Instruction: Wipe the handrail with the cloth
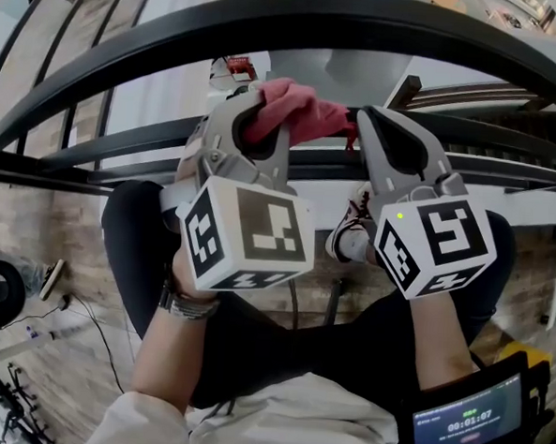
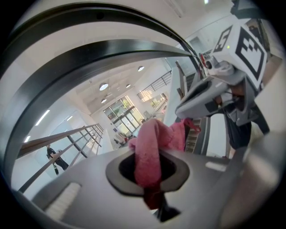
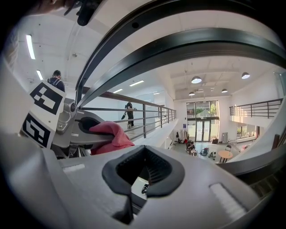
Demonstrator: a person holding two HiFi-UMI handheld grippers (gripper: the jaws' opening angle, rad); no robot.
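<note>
Head view: the dark handrail arches across the top. Just below it the left gripper carries the pink cloth, bunched into a lump that sits under the handrail and does not appear to touch it yet. The right gripper stands beside it, also below the handrail, its tip against the cloth's loose end. The likely trouble is the thin grip: only a fold of cloth is pinched, so dragging it along the handrail could pull it free, and beyond the handrail the space opens onto a lower floor where it would fall. With the wad so small, the hard jaws could also rub the handrail instead of the fabric

Left gripper view: the left gripper has its jaws clamped on the cloth, which runs down through the dark pad opening and bulges out past the tips, under the handrail. The right gripper shows close by, a strand of cloth reaching its tip

Right gripper view: the right gripper has its jaws brought together with nothing between them. The cloth hangs from the left gripper, below the handrail
</note>
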